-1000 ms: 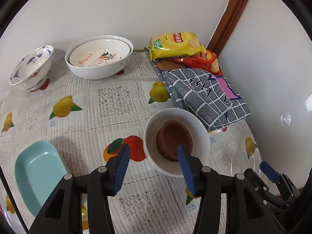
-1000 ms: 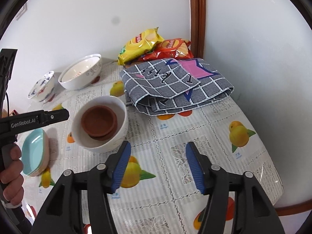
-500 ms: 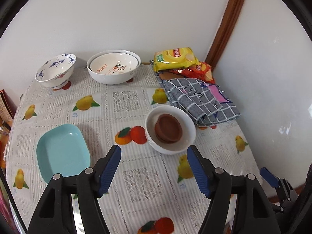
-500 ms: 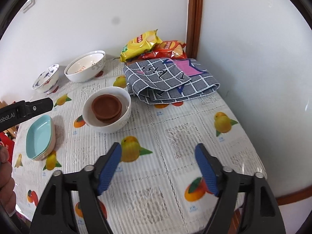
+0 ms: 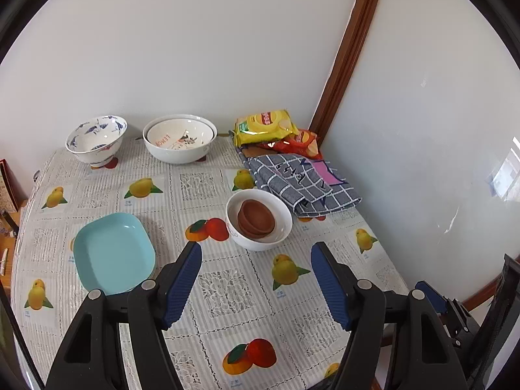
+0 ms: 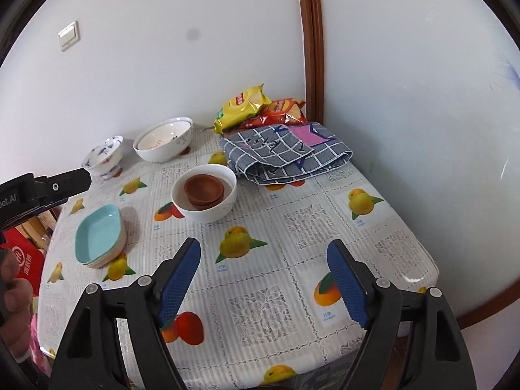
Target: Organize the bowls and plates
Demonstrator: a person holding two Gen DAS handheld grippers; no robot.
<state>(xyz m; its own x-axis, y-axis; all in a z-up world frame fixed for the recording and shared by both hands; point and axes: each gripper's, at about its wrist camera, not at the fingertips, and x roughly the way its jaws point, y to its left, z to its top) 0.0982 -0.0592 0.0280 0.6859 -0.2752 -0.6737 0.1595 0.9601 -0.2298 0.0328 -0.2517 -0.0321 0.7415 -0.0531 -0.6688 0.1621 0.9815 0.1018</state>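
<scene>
A white bowl (image 5: 259, 221) (image 6: 204, 195) stands mid-table with small brown bowls (image 5: 255, 219) (image 6: 204, 188) nested inside. Left of it lie stacked turquoise plates (image 5: 112, 253) (image 6: 100, 235). At the back wall stand a big white bowl (image 5: 179, 143) (image 6: 164, 139) with another nested in it, and a blue-patterned bowl (image 5: 96, 143) (image 6: 104, 156). My left gripper (image 5: 256, 276) hangs open above the tablecloth, well short of the white bowl. My right gripper (image 6: 265, 276) is open too, over the table's near side, nothing between its fingers.
A folded grey checked cloth (image 5: 302, 182) (image 6: 286, 152) and snack bags (image 5: 265, 126) (image 6: 247, 105) fill the back right corner by a brown wooden post (image 5: 347, 52). The fruit-print table (image 5: 227, 292) ends close on the right. A hand (image 6: 14, 305) holds the left gripper's body.
Both grippers pulled back and rose away from the white bowl, and their jaws spread wider. More of the table shows now; the dishes stayed put.
</scene>
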